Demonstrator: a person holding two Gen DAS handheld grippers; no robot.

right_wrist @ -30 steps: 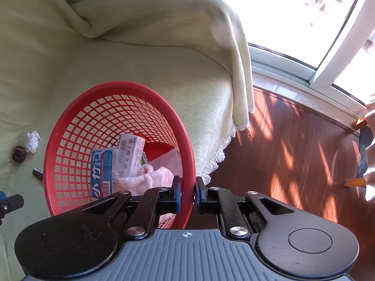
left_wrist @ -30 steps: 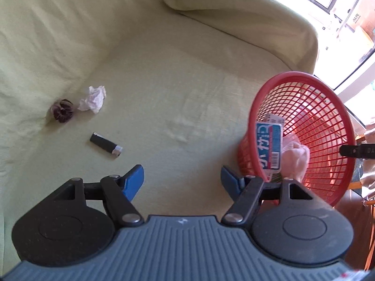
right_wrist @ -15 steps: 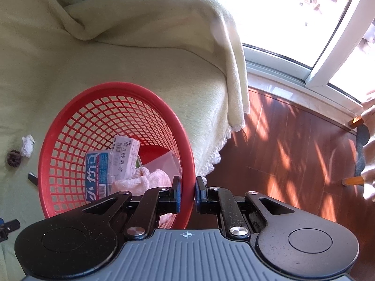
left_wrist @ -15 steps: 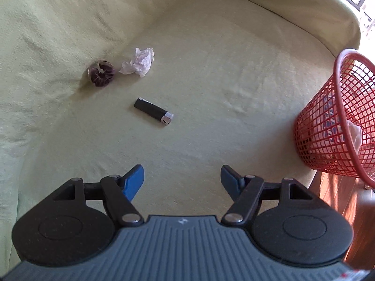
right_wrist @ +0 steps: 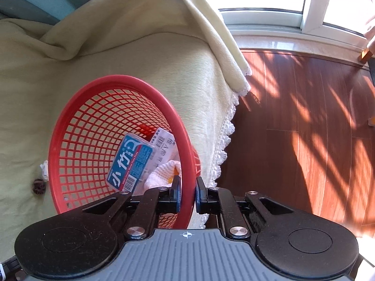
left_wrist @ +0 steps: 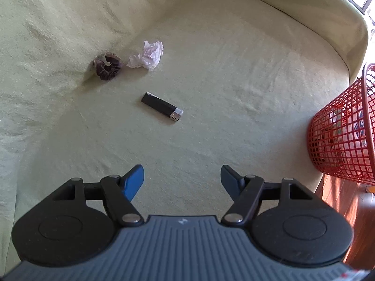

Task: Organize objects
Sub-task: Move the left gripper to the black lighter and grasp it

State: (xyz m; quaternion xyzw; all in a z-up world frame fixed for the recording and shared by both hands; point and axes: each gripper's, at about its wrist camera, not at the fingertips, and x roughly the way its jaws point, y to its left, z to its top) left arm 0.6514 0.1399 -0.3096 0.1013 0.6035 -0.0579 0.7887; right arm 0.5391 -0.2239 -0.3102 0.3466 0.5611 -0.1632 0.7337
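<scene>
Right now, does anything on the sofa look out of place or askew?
Yes. The red basket is tipped, its rim clamped in the right gripper. A lighter, crumpled tissue and scrunchie lie loose on the cover.

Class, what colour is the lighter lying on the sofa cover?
The lighter is black with a silver metal end, clearest in the left wrist view.

black lighter (left_wrist: 162, 107), dark scrunchie (left_wrist: 108, 66) and crumpled tissue (left_wrist: 148, 55) lie on the cover; red basket (right_wrist: 77, 140) tilted.

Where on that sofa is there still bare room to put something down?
A wide bare stretch of sofa cover lies between the lighter and the red basket. Crowded only by the backrest: scrunchie, crumpled tissue.
</scene>
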